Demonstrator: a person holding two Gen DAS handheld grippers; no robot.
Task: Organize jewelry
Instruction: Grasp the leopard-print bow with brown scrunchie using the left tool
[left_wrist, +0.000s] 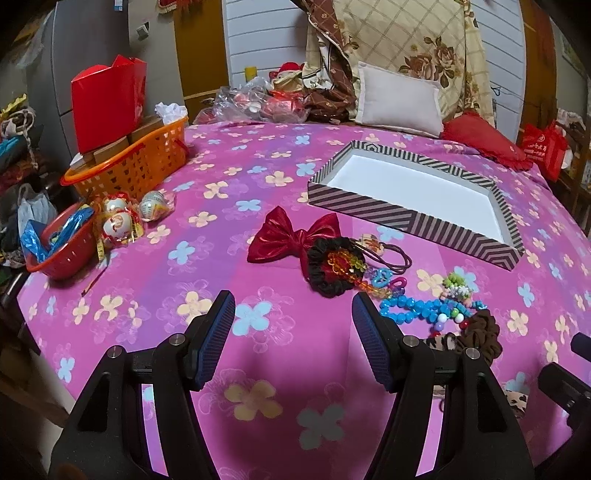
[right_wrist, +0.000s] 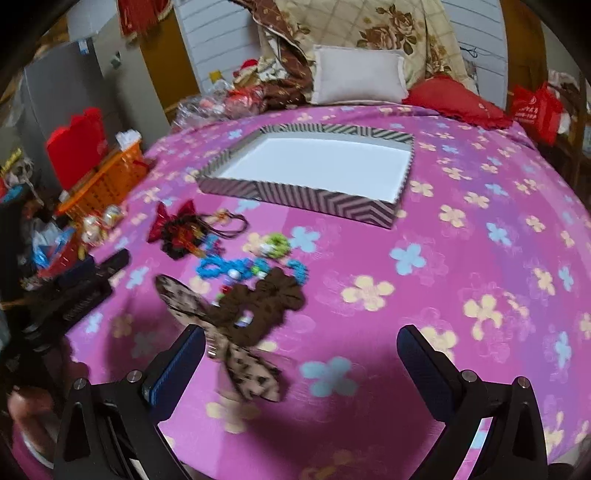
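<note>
A striped tray (left_wrist: 406, 218) with a white inside stands on the pink flowered bedspread; it also shows in the right wrist view (right_wrist: 295, 195). Before it lies a pile: a red bow (left_wrist: 291, 236), a black scrunchie with beads (left_wrist: 332, 269), blue beads (left_wrist: 413, 308), a brown scrunchie (left_wrist: 480, 332) and a leopard bow (right_wrist: 236, 354). My left gripper (left_wrist: 293, 314) is open and empty, just left of the pile. My right gripper (right_wrist: 301, 350) is open and empty, with the leopard bow beside its left finger.
An orange basket (left_wrist: 129, 166) with a red box (left_wrist: 107, 99), a red bowl (left_wrist: 62, 251) and wrapped eggs (left_wrist: 118, 221) stand at the left edge. Pillows (left_wrist: 399, 99) and a red cushion (left_wrist: 484, 140) lie behind the tray. The left gripper shows in the right wrist view (right_wrist: 85, 280).
</note>
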